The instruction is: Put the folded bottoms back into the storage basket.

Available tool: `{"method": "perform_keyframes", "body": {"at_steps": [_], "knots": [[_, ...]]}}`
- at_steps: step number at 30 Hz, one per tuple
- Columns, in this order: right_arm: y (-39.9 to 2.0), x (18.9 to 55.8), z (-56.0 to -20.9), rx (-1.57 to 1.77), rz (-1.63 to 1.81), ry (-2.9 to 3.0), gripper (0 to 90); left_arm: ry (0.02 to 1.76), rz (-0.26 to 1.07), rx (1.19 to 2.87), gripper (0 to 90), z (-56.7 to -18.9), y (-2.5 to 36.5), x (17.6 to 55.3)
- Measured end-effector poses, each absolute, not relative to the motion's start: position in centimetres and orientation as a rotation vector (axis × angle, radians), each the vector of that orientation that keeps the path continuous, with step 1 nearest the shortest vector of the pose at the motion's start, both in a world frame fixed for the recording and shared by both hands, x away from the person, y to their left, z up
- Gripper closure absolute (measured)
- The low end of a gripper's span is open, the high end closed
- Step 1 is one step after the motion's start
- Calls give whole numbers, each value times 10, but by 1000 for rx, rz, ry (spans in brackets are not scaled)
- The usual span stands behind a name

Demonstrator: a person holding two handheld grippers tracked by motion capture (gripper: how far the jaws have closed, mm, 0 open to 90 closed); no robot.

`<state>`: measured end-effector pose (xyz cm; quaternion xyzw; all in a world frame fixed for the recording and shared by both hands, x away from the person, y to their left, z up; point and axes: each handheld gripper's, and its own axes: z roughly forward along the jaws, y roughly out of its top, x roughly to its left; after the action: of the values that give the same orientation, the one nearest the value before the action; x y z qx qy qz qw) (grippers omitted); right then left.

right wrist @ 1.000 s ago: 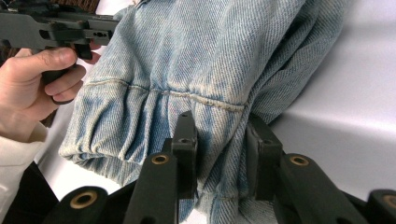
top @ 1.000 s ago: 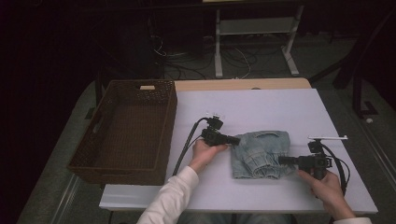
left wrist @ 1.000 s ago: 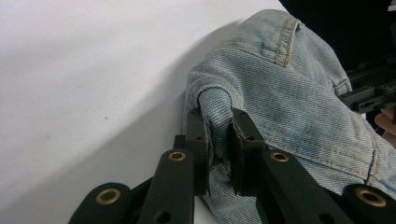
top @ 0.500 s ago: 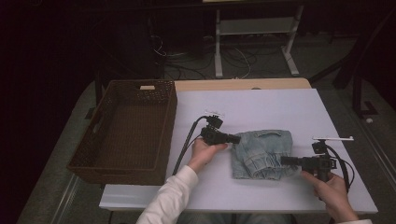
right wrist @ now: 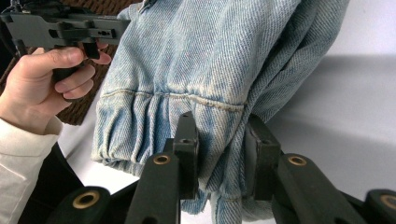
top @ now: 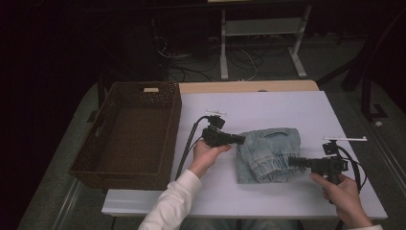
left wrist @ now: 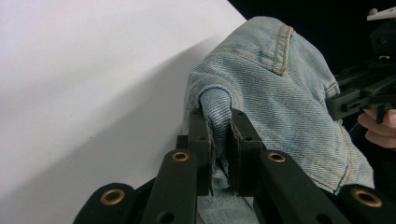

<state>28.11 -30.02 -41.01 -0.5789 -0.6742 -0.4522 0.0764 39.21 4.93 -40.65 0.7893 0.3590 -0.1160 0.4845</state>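
Worktop (top: 268, 108): white, dim room behind.
Jeans (top: 268, 153): folded, lying between my hands.
Left hand-held gripper (top: 239, 139): clamped on the jeans' left edge.
Right hand-held gripper (top: 293, 161): clamped on the right edge.
Basket (top: 168, 91): off to my left.

A white table (top: 268, 110) stands in a dark room; grey floor (top: 330, 67), tangled cables (top: 244, 57), a metal stand (top: 261, 28) behind

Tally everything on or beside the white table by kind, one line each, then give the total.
Denim garment: 1, folded, pinched at both ends
Wicker basket: 1, brown, left of the table
Handheld grippers: 2, left gripper and right gripper, each clamped on the denim
Total: 4
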Motion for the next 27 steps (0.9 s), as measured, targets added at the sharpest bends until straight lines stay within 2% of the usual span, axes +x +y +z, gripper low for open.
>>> {"method": "perform_keyframes", "body": {"at_steps": [27], "knots": [[-284, 294, -347, -1622, -1472, -2098, 696, 871, -151, 1839, 812, -336, 72, 386]]}}
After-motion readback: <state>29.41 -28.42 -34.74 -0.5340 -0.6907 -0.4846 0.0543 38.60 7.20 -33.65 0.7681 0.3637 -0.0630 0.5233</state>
